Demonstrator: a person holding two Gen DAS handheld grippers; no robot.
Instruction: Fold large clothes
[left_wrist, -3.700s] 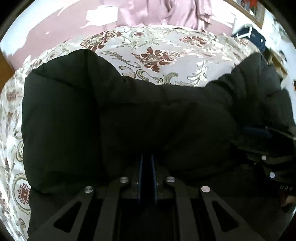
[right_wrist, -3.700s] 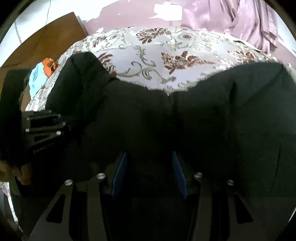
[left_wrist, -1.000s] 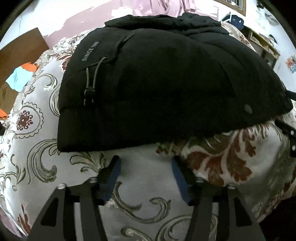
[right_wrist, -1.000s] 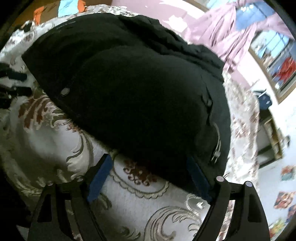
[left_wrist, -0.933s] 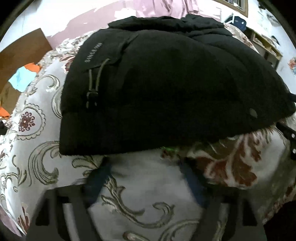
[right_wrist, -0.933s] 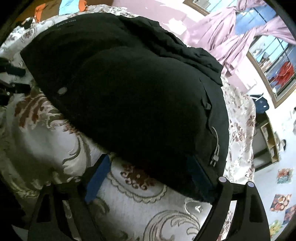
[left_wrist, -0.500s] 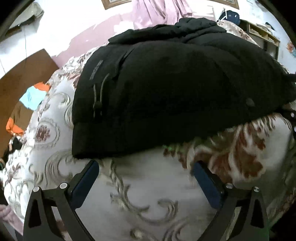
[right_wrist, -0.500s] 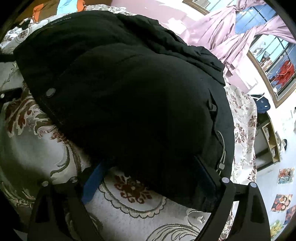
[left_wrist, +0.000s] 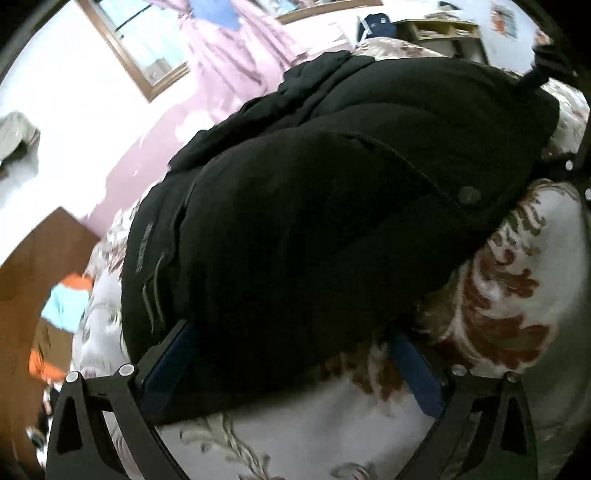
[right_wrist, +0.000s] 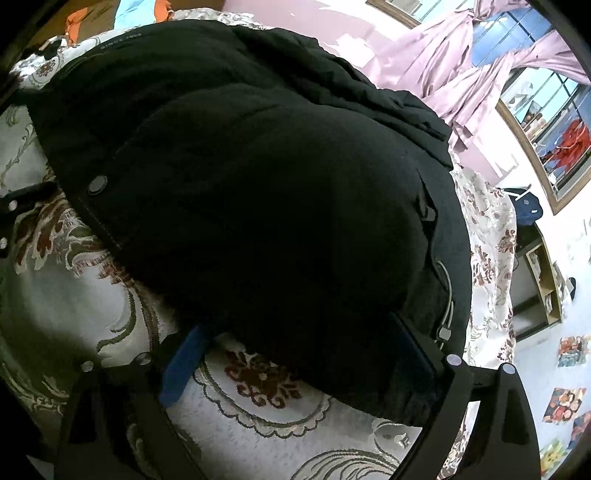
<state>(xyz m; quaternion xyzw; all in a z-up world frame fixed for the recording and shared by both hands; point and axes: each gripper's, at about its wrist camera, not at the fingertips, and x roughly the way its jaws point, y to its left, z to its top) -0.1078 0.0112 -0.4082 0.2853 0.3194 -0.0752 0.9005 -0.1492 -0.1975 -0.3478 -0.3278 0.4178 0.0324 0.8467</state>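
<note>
A black padded jacket lies folded in a thick bundle on the floral bedspread. It fills the right wrist view too. My left gripper is open wide, its fingers set either side of the bundle's near edge at its left end. My right gripper is open wide too, its fingers astride the near edge at the right end. Both sets of blue pads sit low by the bedspread. A snap button and a drawstring show on the jacket.
Pink curtains and a window stand behind the bed. Orange and blue clothes lie by a wooden board at the left. A shelf unit stands beside the bed at the right.
Both grippers have moved in closer and lower against the folded jacket, and the left one has opened wider. The bundle itself has stayed in place.
</note>
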